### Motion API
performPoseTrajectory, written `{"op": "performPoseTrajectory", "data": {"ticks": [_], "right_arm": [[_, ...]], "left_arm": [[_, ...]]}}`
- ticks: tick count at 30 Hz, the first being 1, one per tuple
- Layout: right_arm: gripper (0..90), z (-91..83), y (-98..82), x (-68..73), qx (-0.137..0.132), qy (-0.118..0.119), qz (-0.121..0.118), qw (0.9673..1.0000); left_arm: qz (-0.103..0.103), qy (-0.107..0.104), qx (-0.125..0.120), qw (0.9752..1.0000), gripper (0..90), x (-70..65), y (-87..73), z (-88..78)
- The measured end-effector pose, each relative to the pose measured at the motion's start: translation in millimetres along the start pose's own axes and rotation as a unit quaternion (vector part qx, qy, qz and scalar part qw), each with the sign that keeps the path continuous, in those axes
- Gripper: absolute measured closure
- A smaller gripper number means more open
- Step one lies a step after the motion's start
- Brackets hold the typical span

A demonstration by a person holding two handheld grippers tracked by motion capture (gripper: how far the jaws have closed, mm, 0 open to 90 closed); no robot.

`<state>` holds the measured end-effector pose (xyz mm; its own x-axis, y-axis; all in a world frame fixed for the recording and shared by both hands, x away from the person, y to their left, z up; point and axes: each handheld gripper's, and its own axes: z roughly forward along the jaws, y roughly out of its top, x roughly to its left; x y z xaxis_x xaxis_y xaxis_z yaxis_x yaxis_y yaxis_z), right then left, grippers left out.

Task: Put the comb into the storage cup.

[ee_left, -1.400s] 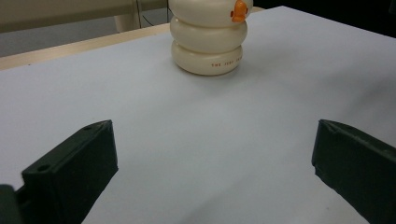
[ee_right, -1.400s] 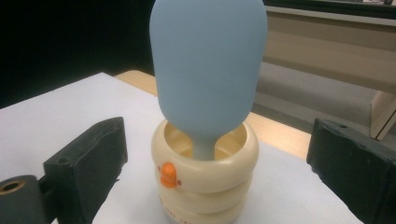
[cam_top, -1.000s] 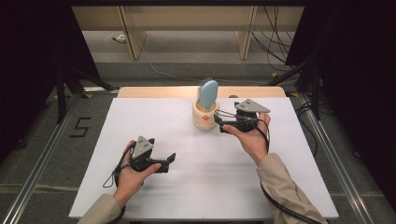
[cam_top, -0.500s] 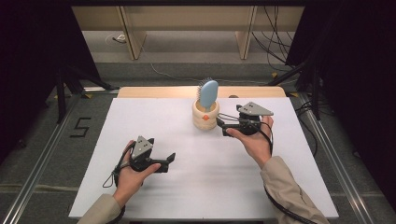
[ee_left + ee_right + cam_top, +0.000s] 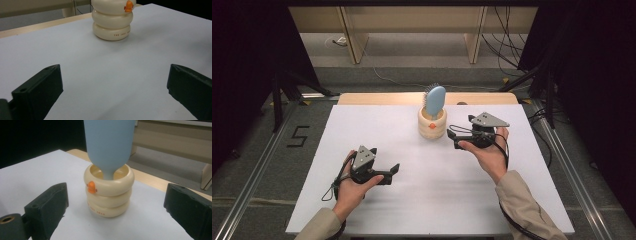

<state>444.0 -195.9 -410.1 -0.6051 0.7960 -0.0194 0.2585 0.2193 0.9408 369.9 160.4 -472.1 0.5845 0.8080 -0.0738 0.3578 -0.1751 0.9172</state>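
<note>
Here the right hand-held gripper [image 5: 453,135] hovers just beside the cream ringed holder [image 5: 432,123], its jaws spread wide and gripping nothing. In the right gripper view the holder [image 5: 109,195] stands directly ahead, between the two jaws but beyond their tips, not touching either. A blue hairbrush [image 5: 435,102] stands upright in the holder, handle down in the opening, head above the rim; bristles face away from this gripper. A small orange knob [image 5: 91,186] sits on the holder's top ring, on the side facing the gripper.

The left hand-held gripper [image 5: 394,170] is released too, jaws wide apart, low over the white bench [image 5: 412,200]. The holder [image 5: 112,21] lies well ahead of it, apart from its jaws, with bare bench surface between.
</note>
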Motion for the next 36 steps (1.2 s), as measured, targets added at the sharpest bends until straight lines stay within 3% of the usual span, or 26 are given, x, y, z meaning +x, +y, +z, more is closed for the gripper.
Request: {"op": "performPoseTrajectory", "data": {"ticks": [36], "right_arm": [[7.6,-27.0,-18.3,-3.0,0.013,0.010,-0.006,0.9998]], "left_arm": [[0.003,0.002,0.001,1.0000,0.0,1.7,-0.1,-2.8]]}}
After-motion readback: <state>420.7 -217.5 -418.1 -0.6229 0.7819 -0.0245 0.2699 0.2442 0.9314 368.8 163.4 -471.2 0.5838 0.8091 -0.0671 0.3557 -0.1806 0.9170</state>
